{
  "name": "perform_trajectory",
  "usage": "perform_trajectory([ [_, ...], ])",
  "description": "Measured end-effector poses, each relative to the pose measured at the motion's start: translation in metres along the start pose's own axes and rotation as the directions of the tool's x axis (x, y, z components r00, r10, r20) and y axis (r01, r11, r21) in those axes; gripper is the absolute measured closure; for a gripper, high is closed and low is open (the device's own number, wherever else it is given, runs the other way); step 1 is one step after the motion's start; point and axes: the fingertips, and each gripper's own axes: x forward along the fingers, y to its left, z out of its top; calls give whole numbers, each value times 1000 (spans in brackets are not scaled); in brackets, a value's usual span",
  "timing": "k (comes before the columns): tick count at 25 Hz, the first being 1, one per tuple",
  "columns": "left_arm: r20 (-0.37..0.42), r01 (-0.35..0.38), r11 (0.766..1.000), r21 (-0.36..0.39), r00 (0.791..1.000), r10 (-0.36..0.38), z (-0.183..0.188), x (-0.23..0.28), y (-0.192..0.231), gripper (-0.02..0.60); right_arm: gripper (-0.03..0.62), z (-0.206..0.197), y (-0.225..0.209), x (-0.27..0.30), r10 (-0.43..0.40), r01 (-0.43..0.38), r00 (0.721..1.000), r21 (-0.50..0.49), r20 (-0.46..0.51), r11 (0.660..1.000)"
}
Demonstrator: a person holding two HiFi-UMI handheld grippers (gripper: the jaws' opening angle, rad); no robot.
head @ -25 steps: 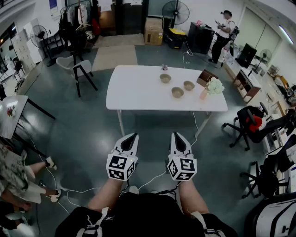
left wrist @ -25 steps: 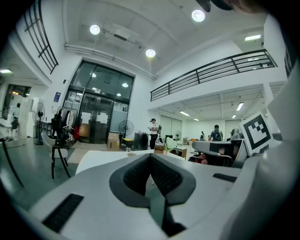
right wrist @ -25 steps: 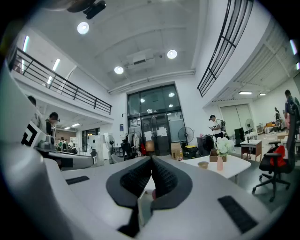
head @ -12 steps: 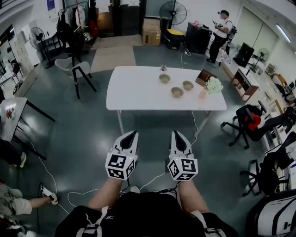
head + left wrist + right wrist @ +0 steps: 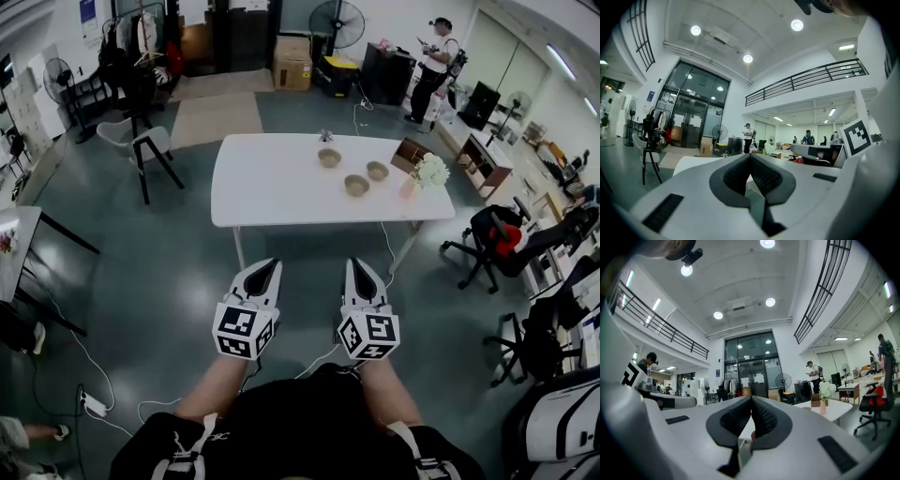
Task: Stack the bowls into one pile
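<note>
Close by, the left gripper and the right gripper are side by side, both shut tight with nothing in them. Farther off stands a white table. Three bowls sit apart from each other on its right part, near white flowers.

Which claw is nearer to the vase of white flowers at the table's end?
Right. The right claw is short of the table's near edge, with the flowers ahead and to its right; the left claw is level with it but farther left.
</note>
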Motion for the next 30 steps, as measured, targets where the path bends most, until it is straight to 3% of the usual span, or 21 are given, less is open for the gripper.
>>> perform_trajectory([
  [8,-10,51,999,-16,999,-51,-3,30,27,568,579,-11,-1,39,-41,41,999,-5,-17,999],
  [14,-18,45,999,5,999,-45,-13,97,57,568,579,-26,-38,105,-40,40,999,2,-9,999],
  [21,-49,0,1000,28,999,1,-13,209,105,568,579,-38,-101,218,-24,25,1000,44,-10,999],
  [30,-119,-11,999,46,993,16,8,399,153,568,579,-37,-216,386,-26,32,997,93,-66,995],
])
